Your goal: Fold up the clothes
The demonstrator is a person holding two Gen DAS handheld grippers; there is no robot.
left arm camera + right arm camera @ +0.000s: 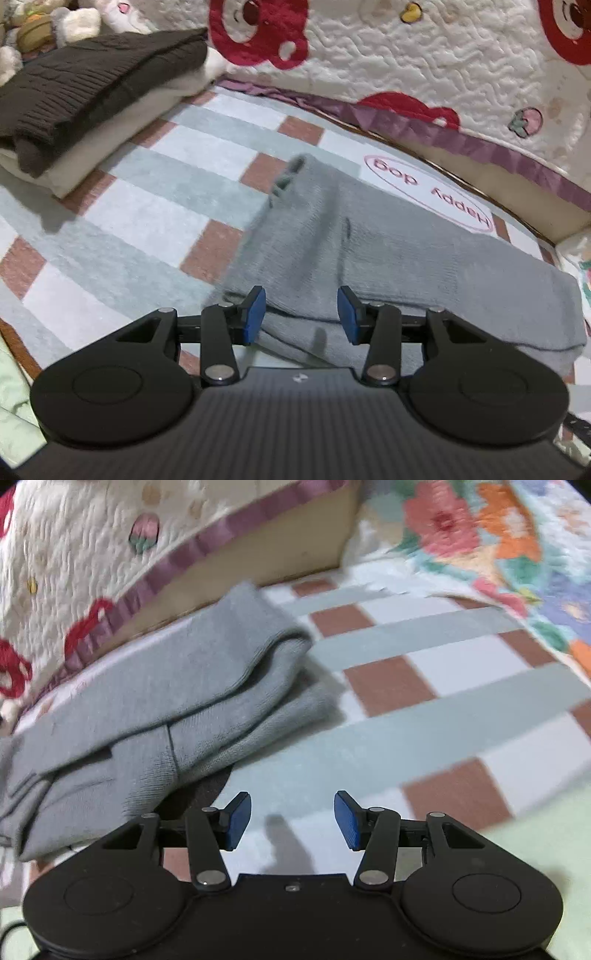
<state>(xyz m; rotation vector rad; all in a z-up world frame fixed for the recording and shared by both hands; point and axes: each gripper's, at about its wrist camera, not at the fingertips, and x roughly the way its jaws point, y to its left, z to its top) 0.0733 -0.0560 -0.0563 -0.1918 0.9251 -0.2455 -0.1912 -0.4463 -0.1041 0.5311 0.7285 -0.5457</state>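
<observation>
A grey knitted garment (pixel 369 251) lies folded on the checked blanket (pixel 155 221). In the left wrist view my left gripper (pixel 301 317) is open, its blue pads (pixel 255 314) hovering over the garment's near edge with nothing held. In the right wrist view the same grey garment (pixel 177 701) lies to the left in stacked folds. My right gripper (pixel 291 819) is open over the bare blanket (pixel 424 672), just right of the garment, with nothing between its pads.
A folded dark brown knit (pixel 85 92) rests on a cream garment (pixel 122 122) at the far left. A quilted cover with red bears (pixel 424 55) rises behind. Plush toys (pixel 48 26) sit in the corner. A floral quilt (pixel 498 542) lies at the right.
</observation>
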